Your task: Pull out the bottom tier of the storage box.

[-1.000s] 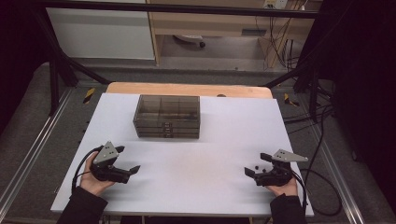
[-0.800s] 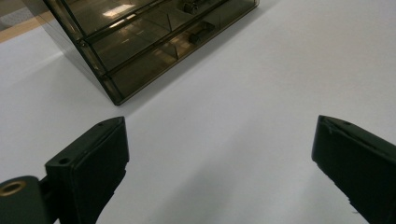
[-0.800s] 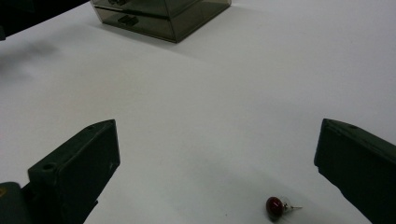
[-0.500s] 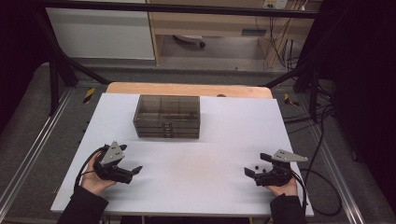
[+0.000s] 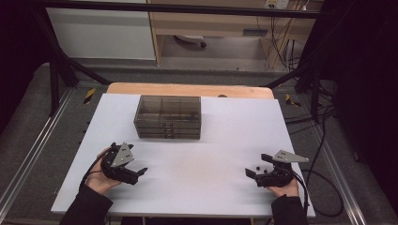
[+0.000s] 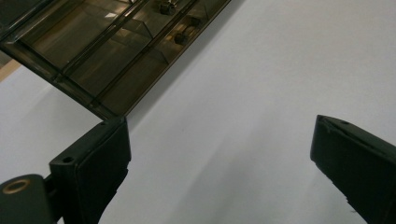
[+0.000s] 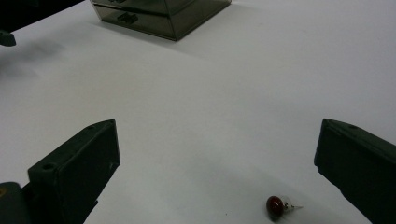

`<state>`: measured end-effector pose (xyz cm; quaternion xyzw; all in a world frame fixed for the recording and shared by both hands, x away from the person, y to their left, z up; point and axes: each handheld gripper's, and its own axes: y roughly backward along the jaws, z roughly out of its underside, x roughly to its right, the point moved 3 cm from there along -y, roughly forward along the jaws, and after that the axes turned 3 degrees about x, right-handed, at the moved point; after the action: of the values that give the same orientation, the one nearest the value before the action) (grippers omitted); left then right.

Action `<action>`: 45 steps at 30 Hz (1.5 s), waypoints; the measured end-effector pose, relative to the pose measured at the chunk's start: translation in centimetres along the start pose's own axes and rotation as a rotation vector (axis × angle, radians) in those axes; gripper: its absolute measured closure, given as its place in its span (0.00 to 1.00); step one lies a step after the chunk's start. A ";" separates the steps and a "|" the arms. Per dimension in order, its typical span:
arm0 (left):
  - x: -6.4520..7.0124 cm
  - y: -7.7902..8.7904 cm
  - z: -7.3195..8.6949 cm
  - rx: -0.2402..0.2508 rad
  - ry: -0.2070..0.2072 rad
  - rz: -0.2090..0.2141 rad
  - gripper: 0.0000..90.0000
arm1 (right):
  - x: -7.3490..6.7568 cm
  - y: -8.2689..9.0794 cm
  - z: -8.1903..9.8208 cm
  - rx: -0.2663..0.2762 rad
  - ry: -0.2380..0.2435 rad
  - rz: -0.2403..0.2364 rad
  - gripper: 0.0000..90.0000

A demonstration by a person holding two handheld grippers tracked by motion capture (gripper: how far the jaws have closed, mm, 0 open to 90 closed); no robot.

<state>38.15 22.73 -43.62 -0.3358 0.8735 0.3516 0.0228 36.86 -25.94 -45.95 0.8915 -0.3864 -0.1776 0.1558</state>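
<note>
Right gripper view: right gripper (image 7: 219,177) jaws wide, empty; red bead (image 7: 275,206) between. Left gripper (image 6: 219,182) wide, empty. No legible writing.

The drawer box (image 5: 168,117) is smoky, glossy see-through plastic. The desk (image 5: 211,187) has a smooth matt white top over a wooden board. The small red bead (image 7: 275,205) is shiny. Both grippers' jaws are matt black plastic.

Dim surroundings, evenly lit white table (image 5: 197,187), soft shadows.
</note>
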 end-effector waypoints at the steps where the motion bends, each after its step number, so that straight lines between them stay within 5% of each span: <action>1: 0.0 -0.1 -0.1 -0.003 -0.011 -0.003 0.06 | 0.0 0.0 0.0 0.001 0.001 0.000 0.01; 26: 0.8 -3.0 -2.3 -0.062 -0.226 -0.078 0.08 | 0.0 0.0 0.0 -0.001 0.003 0.001 0.01; 45: 1.1 -5.0 -2.6 -0.095 -0.355 -0.146 0.14 | 0.0 0.0 0.0 -0.001 0.005 0.002 0.01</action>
<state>40.82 17.80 -44.96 -0.3319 0.8115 0.4436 0.1858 36.88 -25.92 -45.98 0.8915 -0.3869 -0.1752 0.1576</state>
